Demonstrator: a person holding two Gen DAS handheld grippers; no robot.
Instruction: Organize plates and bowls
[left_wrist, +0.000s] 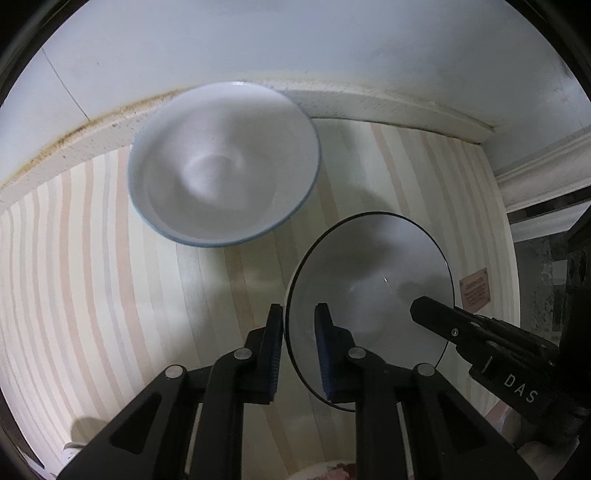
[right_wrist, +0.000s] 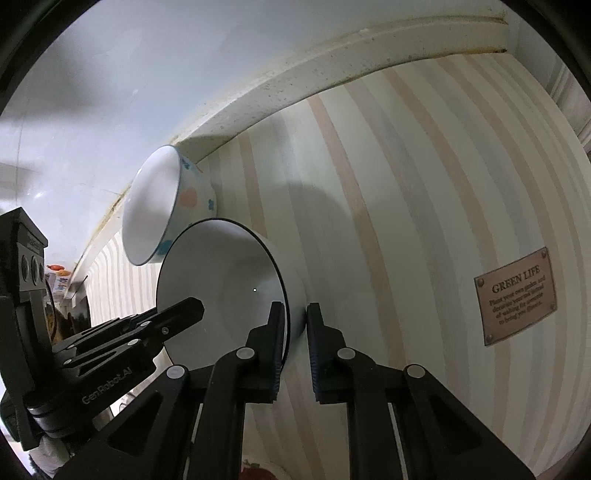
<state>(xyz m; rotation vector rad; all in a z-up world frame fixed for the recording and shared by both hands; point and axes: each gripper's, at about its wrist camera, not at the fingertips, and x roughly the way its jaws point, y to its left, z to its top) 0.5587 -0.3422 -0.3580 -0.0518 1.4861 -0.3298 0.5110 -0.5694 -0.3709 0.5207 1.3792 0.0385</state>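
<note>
A white bowl with a thin black rim (left_wrist: 373, 280) stands on the striped cloth; it also shows in the right wrist view (right_wrist: 229, 280). My left gripper (left_wrist: 299, 321) straddles its left rim, one finger outside, one inside. My right gripper (right_wrist: 295, 317) straddles the opposite rim and shows in the left wrist view (left_wrist: 428, 314) reaching over the bowl's right side. Both have the rim between the pads. A larger white bowl with a blue rim (left_wrist: 225, 162) stands behind, by the wall; its outside has orange and blue spots (right_wrist: 192, 199).
The striped tablecloth (left_wrist: 110, 258) runs up to a cream ledge (left_wrist: 369, 107) and grey wall. A brown "GREEN LIFE" label (right_wrist: 515, 295) is on the cloth at the right. A patterned dish edge (left_wrist: 332, 472) shows at the near edge.
</note>
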